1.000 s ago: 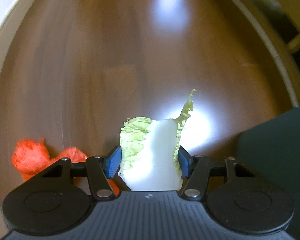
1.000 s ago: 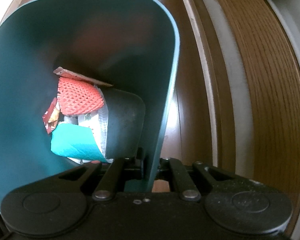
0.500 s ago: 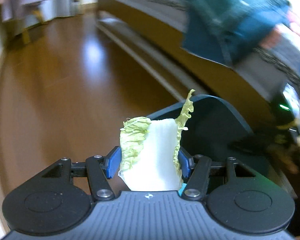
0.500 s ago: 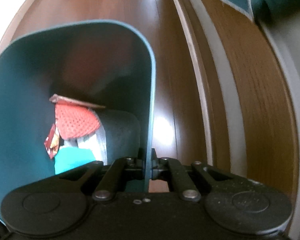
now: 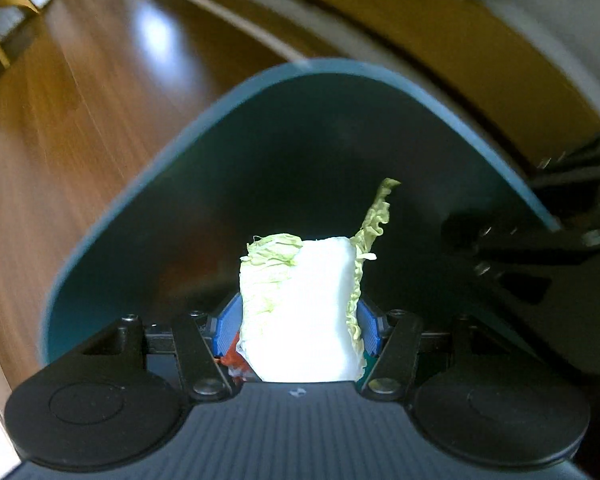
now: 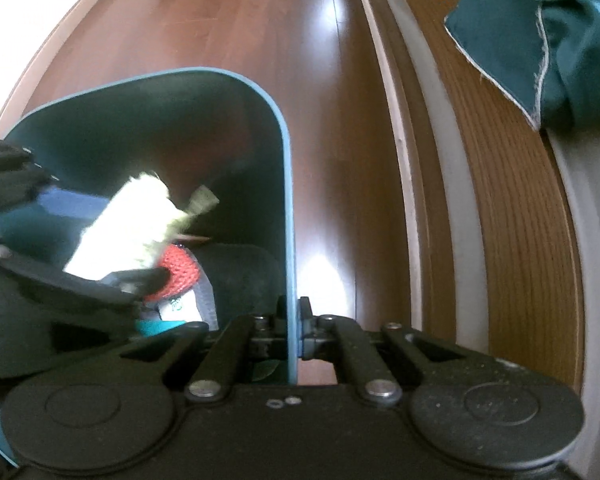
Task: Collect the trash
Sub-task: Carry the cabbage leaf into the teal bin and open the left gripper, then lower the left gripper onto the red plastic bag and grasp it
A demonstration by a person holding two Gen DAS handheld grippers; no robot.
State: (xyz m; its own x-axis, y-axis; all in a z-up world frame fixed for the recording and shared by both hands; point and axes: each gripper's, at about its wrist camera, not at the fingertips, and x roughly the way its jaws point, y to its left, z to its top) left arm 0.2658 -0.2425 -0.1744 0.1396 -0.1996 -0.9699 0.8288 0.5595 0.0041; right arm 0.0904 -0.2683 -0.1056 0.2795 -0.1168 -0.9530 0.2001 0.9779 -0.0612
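My left gripper (image 5: 296, 328) is shut on a piece of cabbage (image 5: 300, 312), white stalk with pale green frilly edges, and holds it inside the mouth of the teal trash bin (image 5: 160, 168). My right gripper (image 6: 294, 332) is shut on the bin's rim (image 6: 287, 240). In the right wrist view the cabbage (image 6: 116, 232) and the left gripper (image 6: 60, 280) show over the bin's opening. Inside lie a red net (image 6: 180, 272), a white wrapper and a teal scrap (image 6: 156, 326).
Dark wooden floor (image 5: 60, 100) lies around the bin. A wooden bed frame (image 6: 500, 200) with pale rails runs along the right. A teal blanket (image 6: 560, 48) hangs over its edge. Chair legs (image 5: 0, 24) stand far left.
My left gripper has swung with the cabbage from the floor near an orange scrap to over and into the bin's mouth. The right gripper has kept hold of the rim.
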